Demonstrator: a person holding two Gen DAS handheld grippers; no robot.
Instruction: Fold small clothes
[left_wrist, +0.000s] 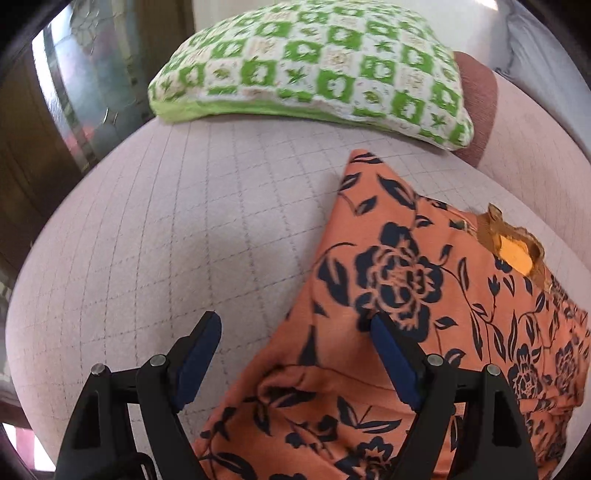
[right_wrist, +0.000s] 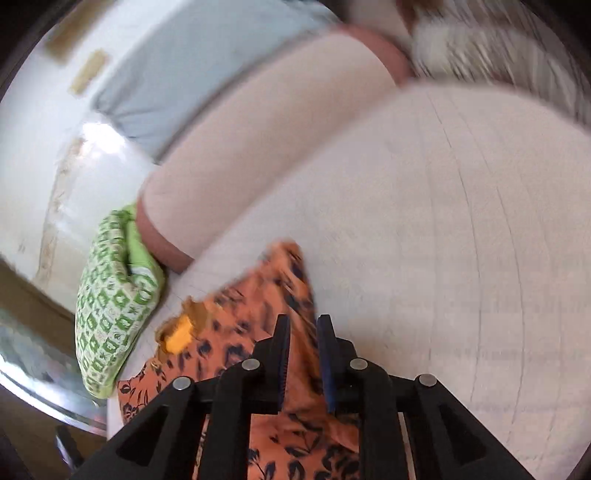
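An orange garment with dark blue flowers (left_wrist: 399, 280) lies on the pale quilted sofa seat (left_wrist: 166, 240), its neck opening and yellow label at the right. My left gripper (left_wrist: 295, 325) is open just above the garment's near left edge, one finger over the seat and one over the cloth, holding nothing. In the blurred right wrist view my right gripper (right_wrist: 303, 325) is shut on a fold of the same garment (right_wrist: 258, 306), with cloth pinched between the blue pads.
A green and white patterned cushion (left_wrist: 317, 62) rests at the back of the seat, also in the right wrist view (right_wrist: 114, 314). The sofa's padded armrest (right_wrist: 266, 147) runs along one side. A glass-topped table edge (left_wrist: 74, 92) stands at the left.
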